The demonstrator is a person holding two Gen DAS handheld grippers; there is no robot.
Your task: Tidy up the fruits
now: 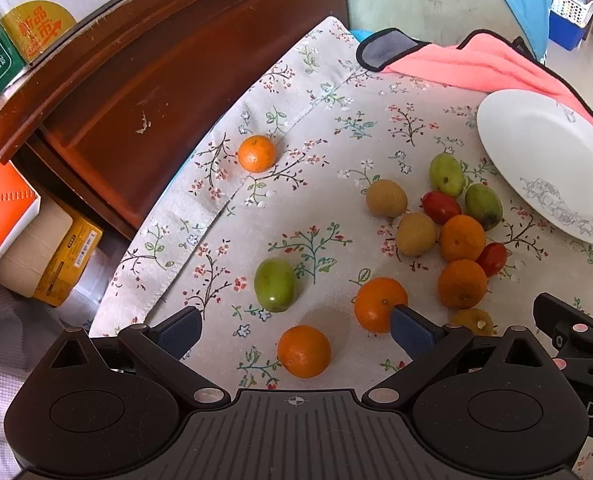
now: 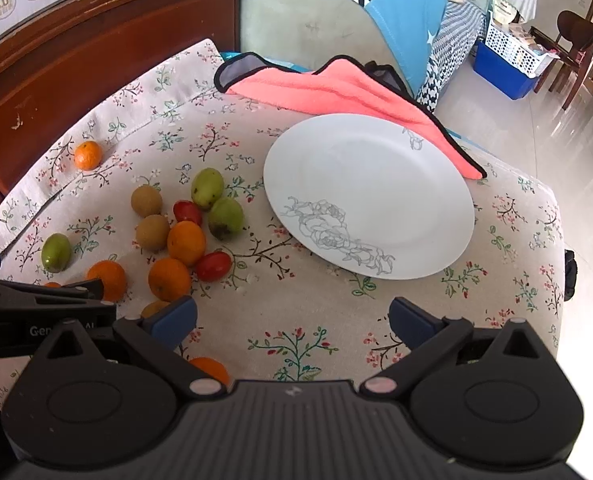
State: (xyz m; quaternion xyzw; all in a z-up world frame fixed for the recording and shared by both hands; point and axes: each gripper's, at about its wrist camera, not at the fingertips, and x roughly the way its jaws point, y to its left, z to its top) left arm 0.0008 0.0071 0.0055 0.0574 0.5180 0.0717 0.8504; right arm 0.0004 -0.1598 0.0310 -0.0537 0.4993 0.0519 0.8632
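Small fruits lie loose on a floral tablecloth (image 1: 324,120): several oranges, green fruits, brown kiwi-like fruits and two red tomatoes. My left gripper (image 1: 296,330) is open, just above an orange (image 1: 303,351) that lies between its fingers; a green fruit (image 1: 275,285) and another orange (image 1: 378,303) lie just beyond. A lone orange (image 1: 256,153) sits far left. The white plate (image 2: 368,196) with a grey flower print holds nothing. My right gripper (image 2: 292,320) is open and empty over bare cloth in front of the plate; the fruit cluster (image 2: 184,240) lies to its left.
A pink towel (image 2: 344,88) with black edging lies behind the plate. A dark wooden cabinet (image 1: 136,80) stands along the table's left edge, with boxes (image 1: 28,232) below. A chair with blue fabric (image 2: 396,12) stands behind the table. The table edge drops off at right.
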